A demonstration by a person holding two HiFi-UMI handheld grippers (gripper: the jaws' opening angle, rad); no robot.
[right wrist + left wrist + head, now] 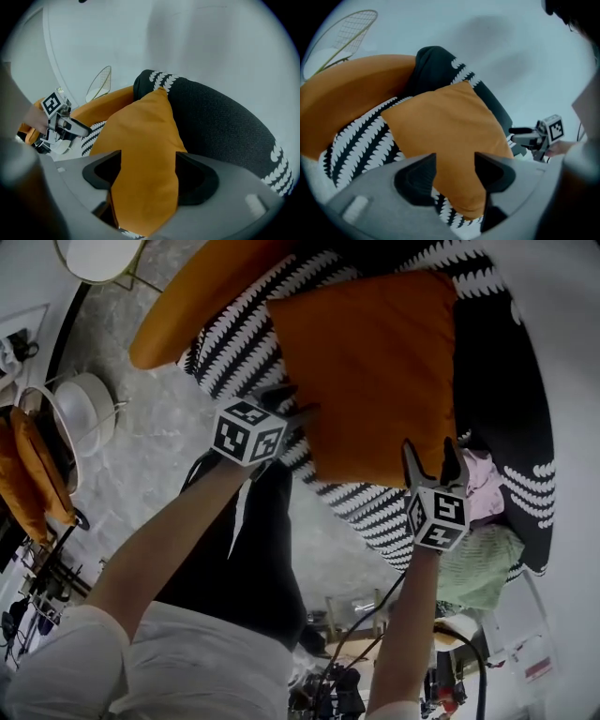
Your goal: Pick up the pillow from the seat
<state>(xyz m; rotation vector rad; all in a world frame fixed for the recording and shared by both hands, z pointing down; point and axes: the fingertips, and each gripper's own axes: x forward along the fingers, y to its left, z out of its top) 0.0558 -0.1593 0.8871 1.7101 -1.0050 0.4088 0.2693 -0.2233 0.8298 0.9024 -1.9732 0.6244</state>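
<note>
Left claw (455, 158) gapes empty before the orange pillow (445, 117); right claw (147, 158) stands open astride its corner.

Square orange fabric pillow (375, 371): plump, smooth surface, seams intact. It rests tilted on the black upholstered seat with white leaf-pattern stripes (234, 343). Its top corner leans against the seat's dark backrest (497, 381), and its lower edge lies near the seat's front.

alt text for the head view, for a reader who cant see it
An orange pillow lies on a black-and-white patterned seat, seen from above. The left gripper is at its left edge and the right gripper at its lower right corner, both with jaws open.
</note>
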